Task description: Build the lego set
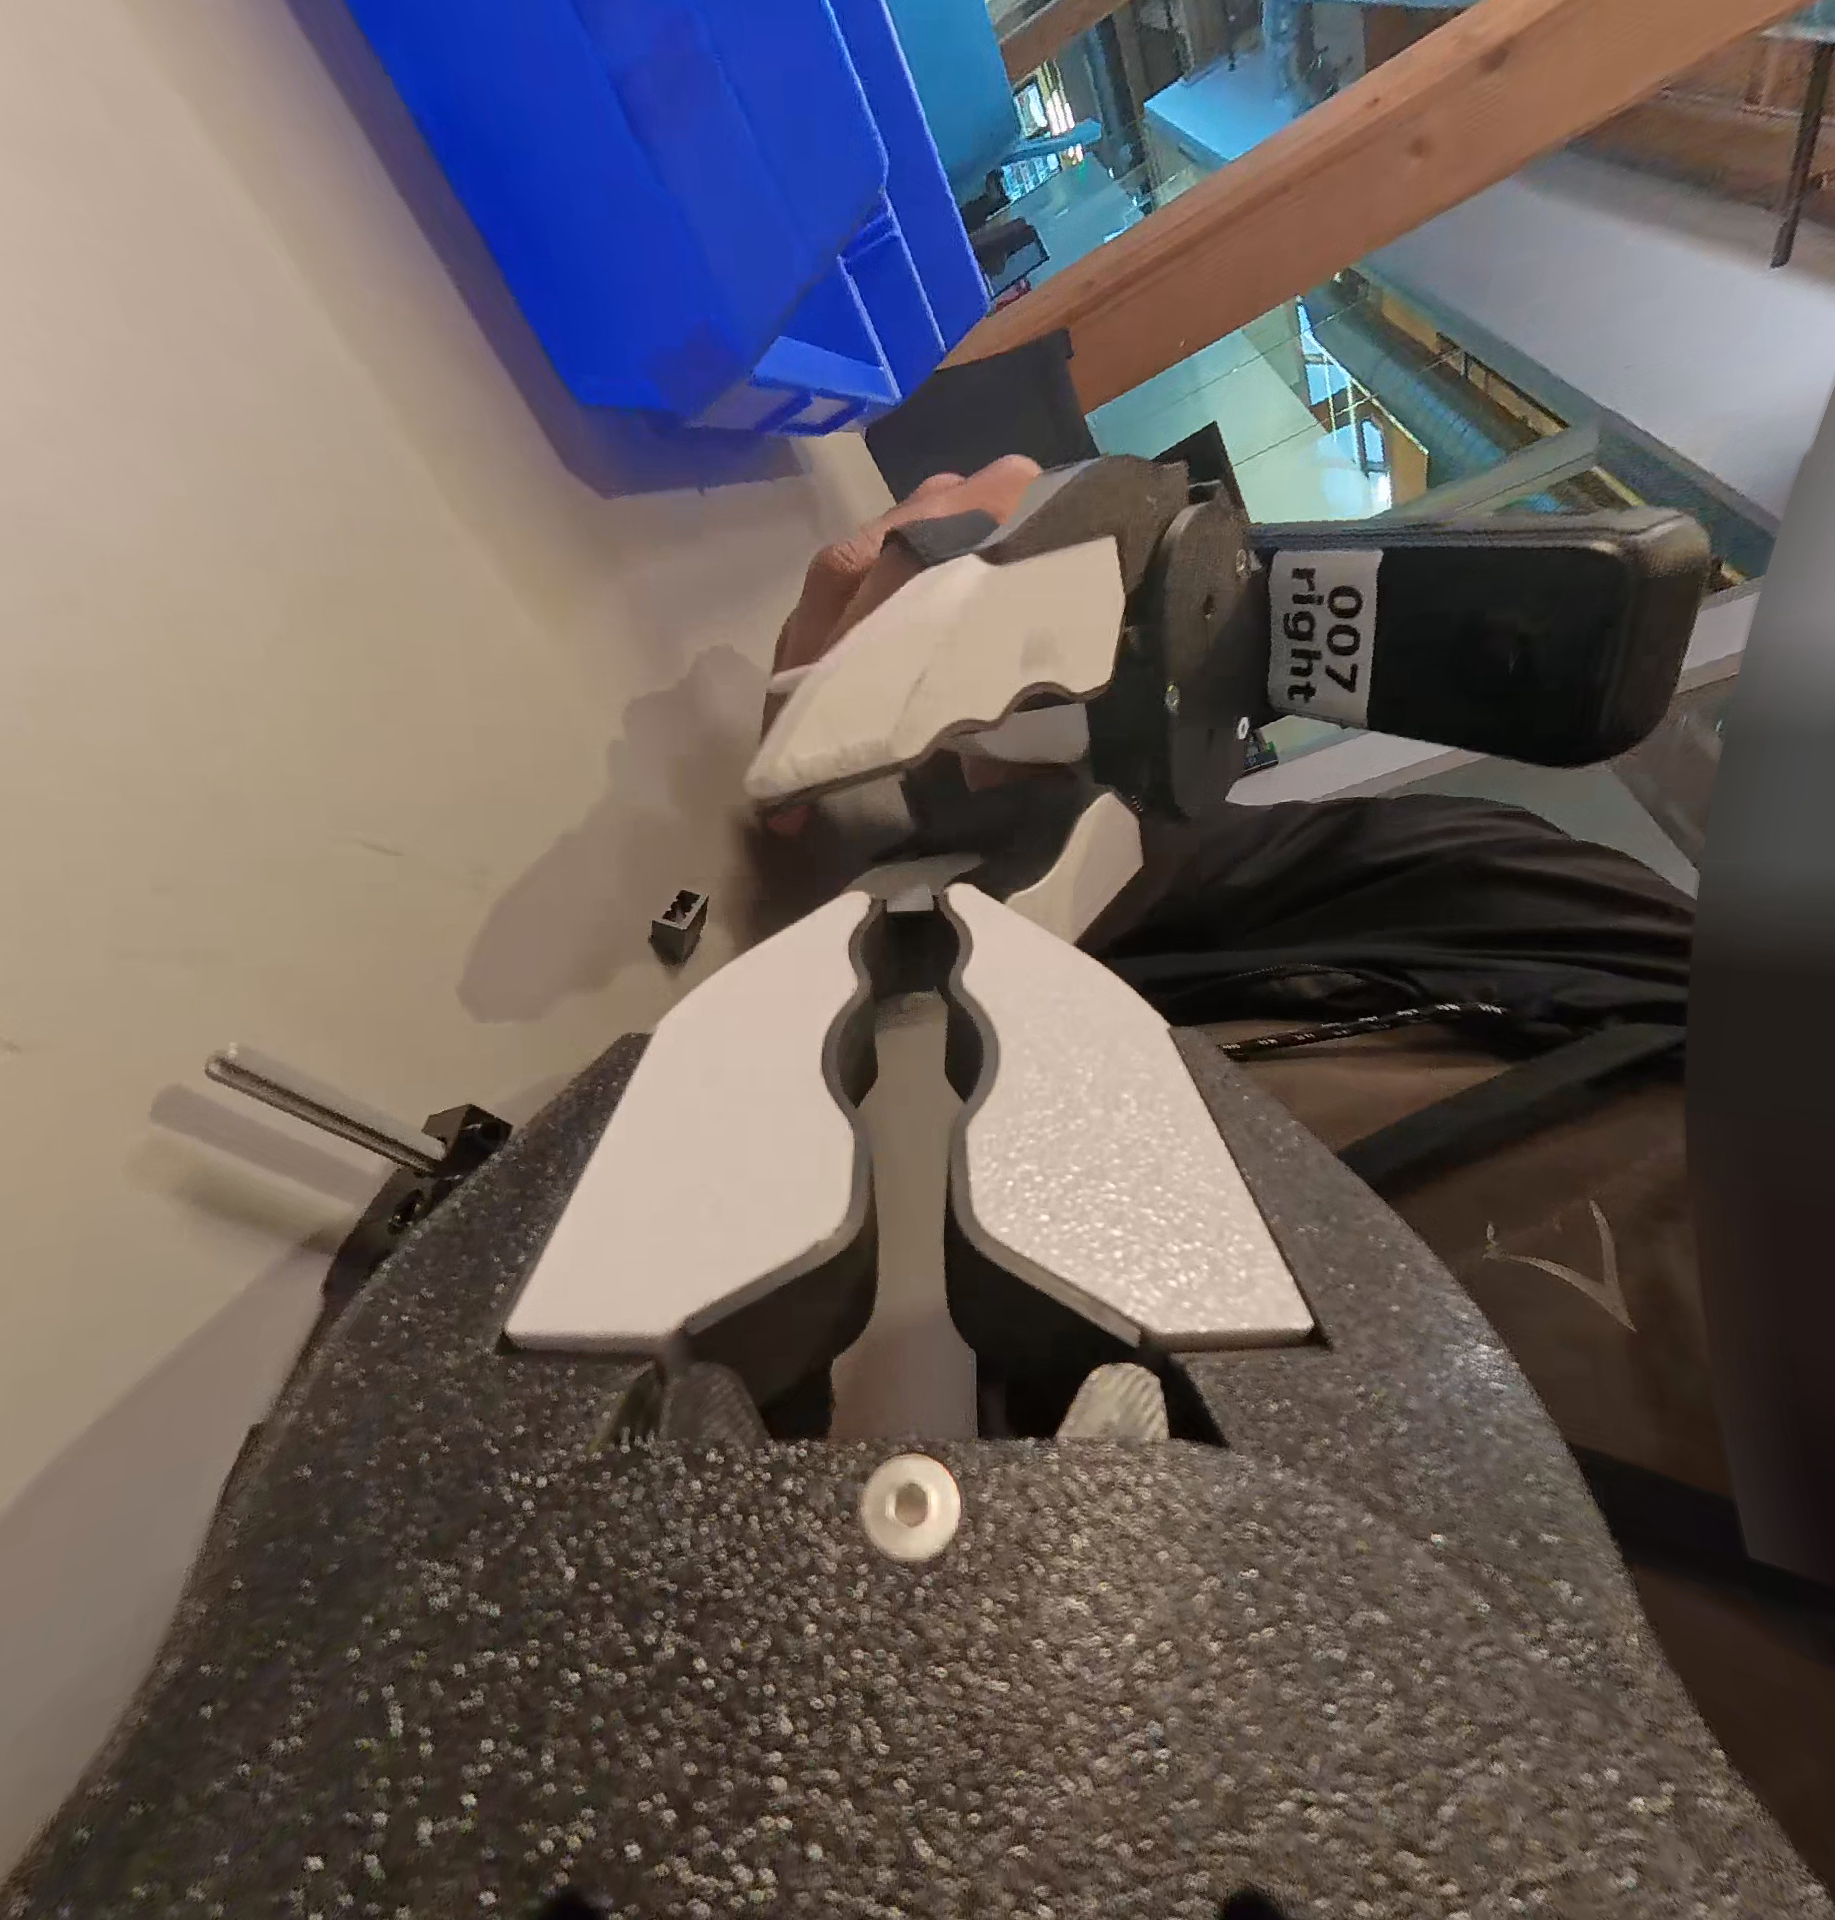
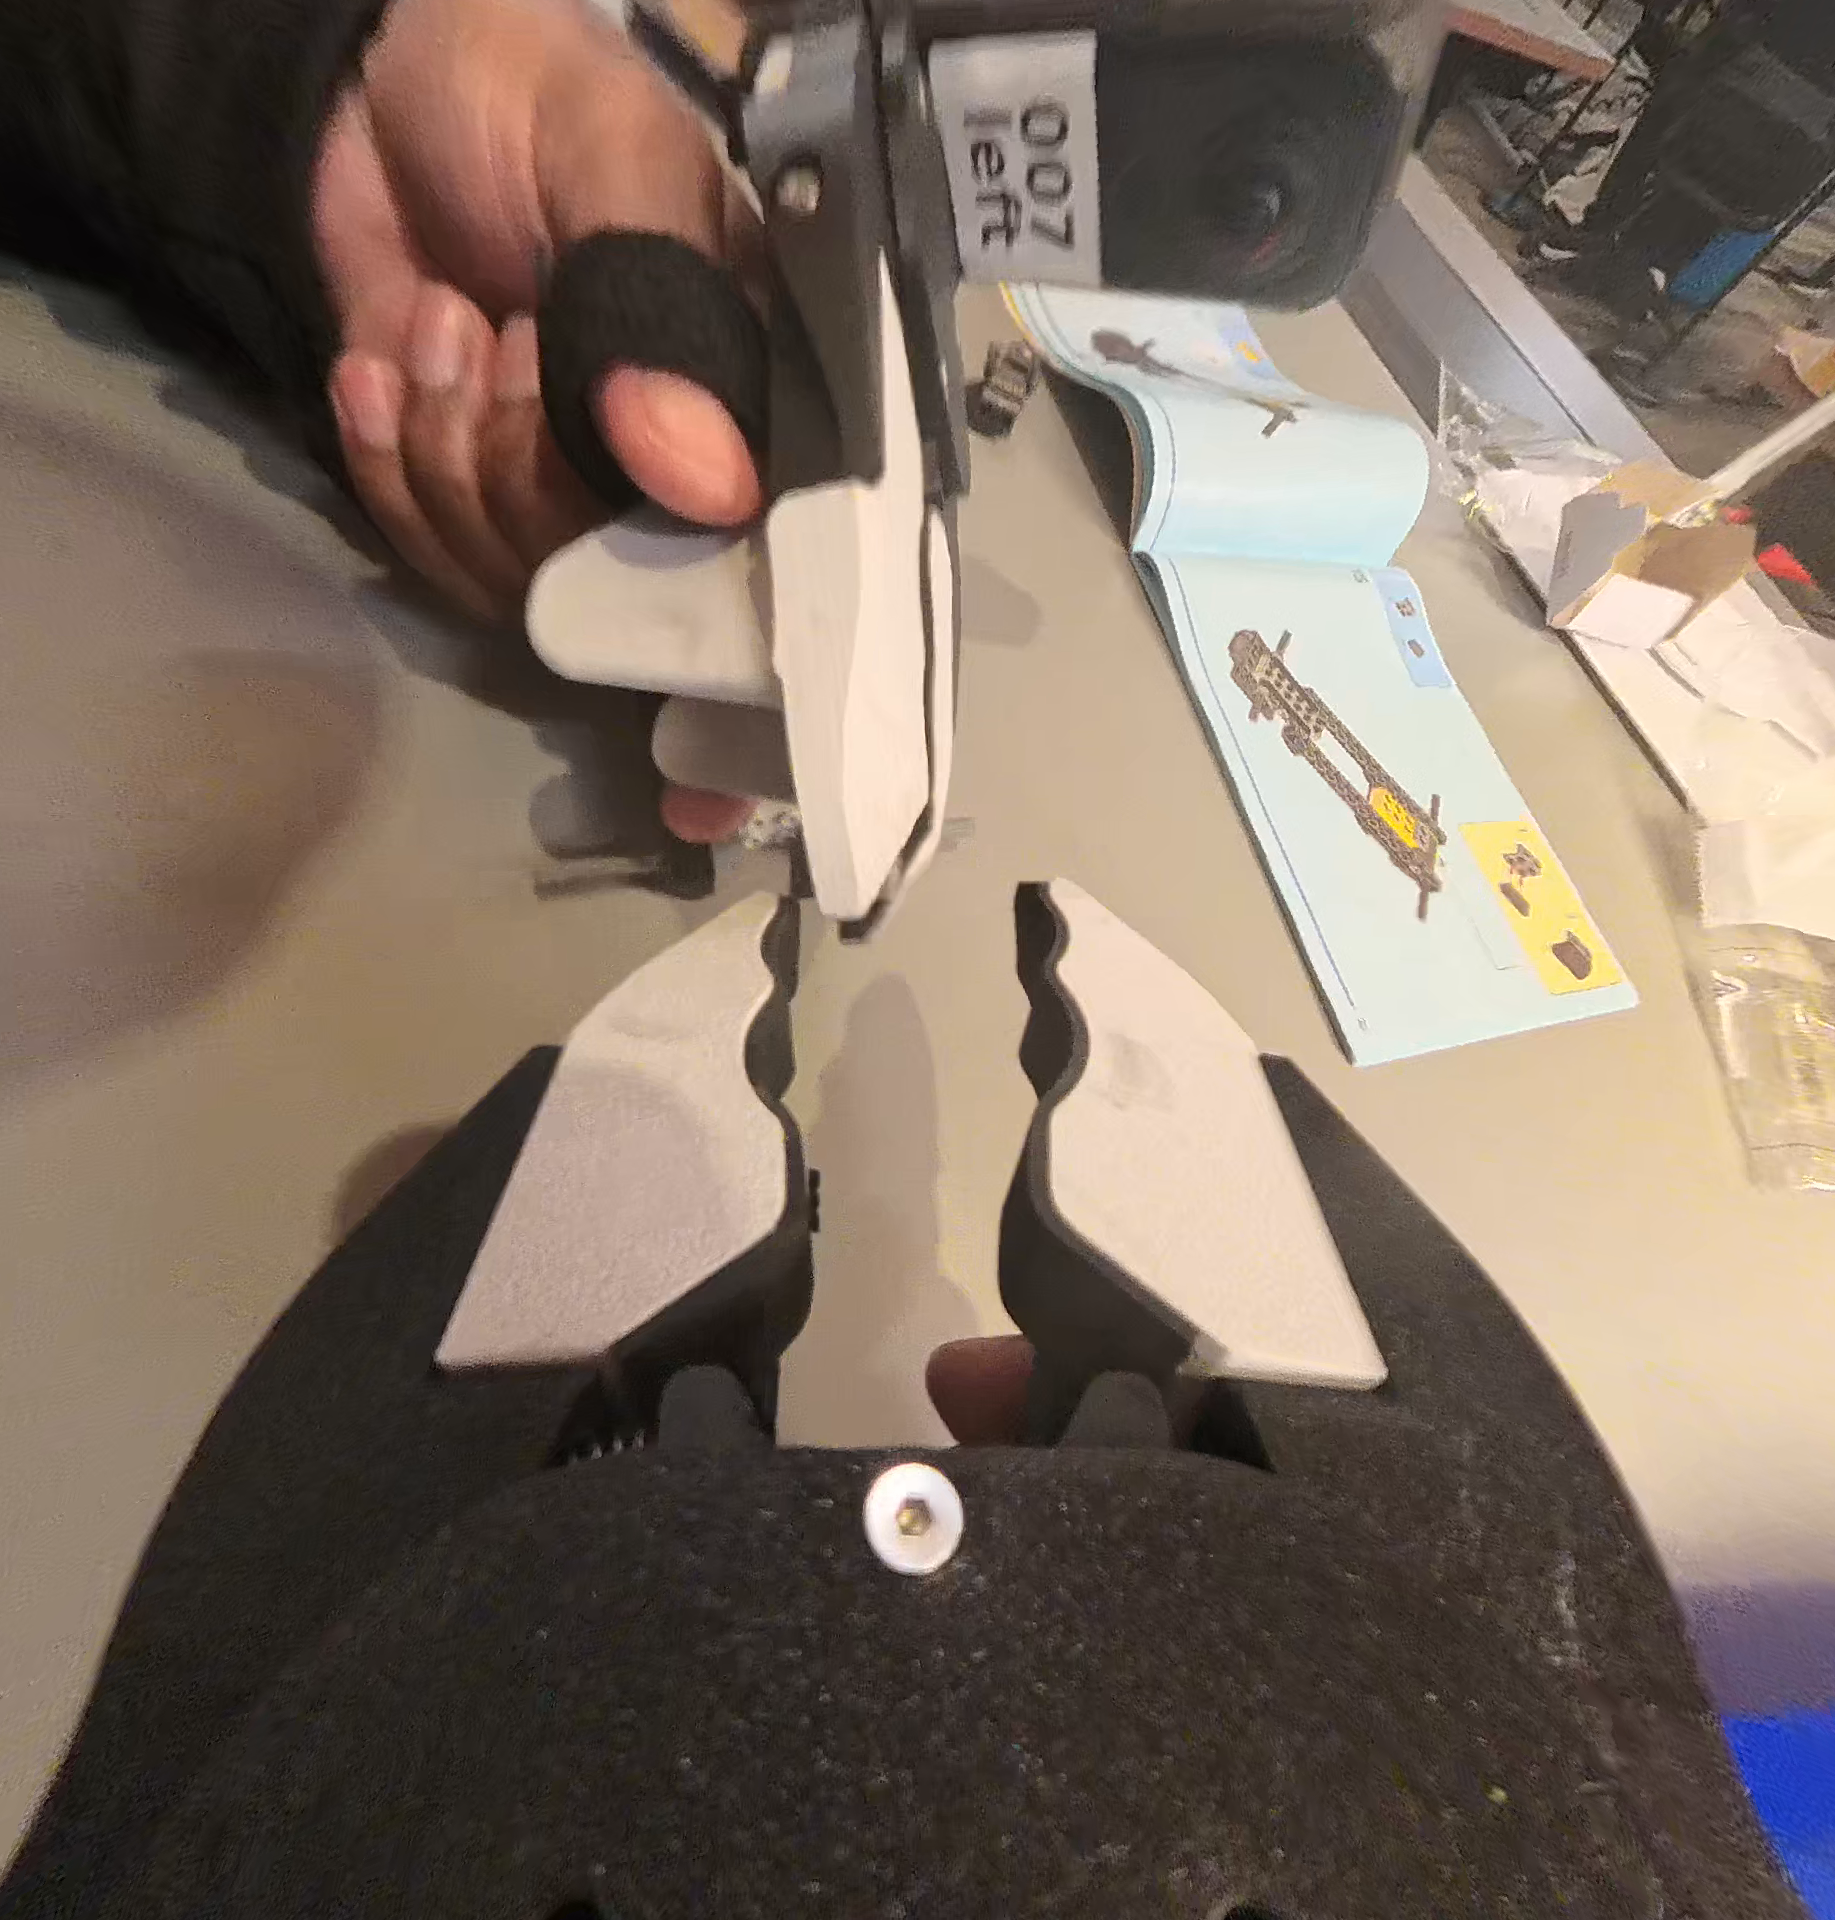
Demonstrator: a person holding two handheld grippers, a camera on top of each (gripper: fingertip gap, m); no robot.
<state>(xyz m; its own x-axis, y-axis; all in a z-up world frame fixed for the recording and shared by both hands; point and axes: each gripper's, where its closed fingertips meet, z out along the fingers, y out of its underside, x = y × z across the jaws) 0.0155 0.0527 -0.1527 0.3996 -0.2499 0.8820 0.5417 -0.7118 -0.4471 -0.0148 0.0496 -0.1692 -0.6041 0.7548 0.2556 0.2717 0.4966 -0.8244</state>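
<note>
My left gripper (image 1: 908, 920) is shut on a small dark grey piece (image 1: 911, 900), pinched at the very tips of its white fingers. The right wrist view shows it from the side (image 2: 859, 914), pointing down at the table with a dark bit at its tip. My right gripper (image 2: 908, 925) is open and holds nothing. The left gripper's tip hangs between its fingertips, close to its left finger (image 2: 705, 987). In the left wrist view the right gripper (image 1: 882, 821) sits just beyond my left fingertips, held by a hand.
A small black brick (image 1: 679, 920) and a grey rod in a black connector (image 1: 352, 1117) lie on the beige table. A blue bin (image 1: 632, 208) stands behind. An open instruction booklet (image 2: 1308, 623), a torn cardboard box (image 2: 1640, 561) and plastic bags (image 2: 1786, 1039) lie at the right. Only a small space, under 4 cm, lies between the two pairs of fingers.
</note>
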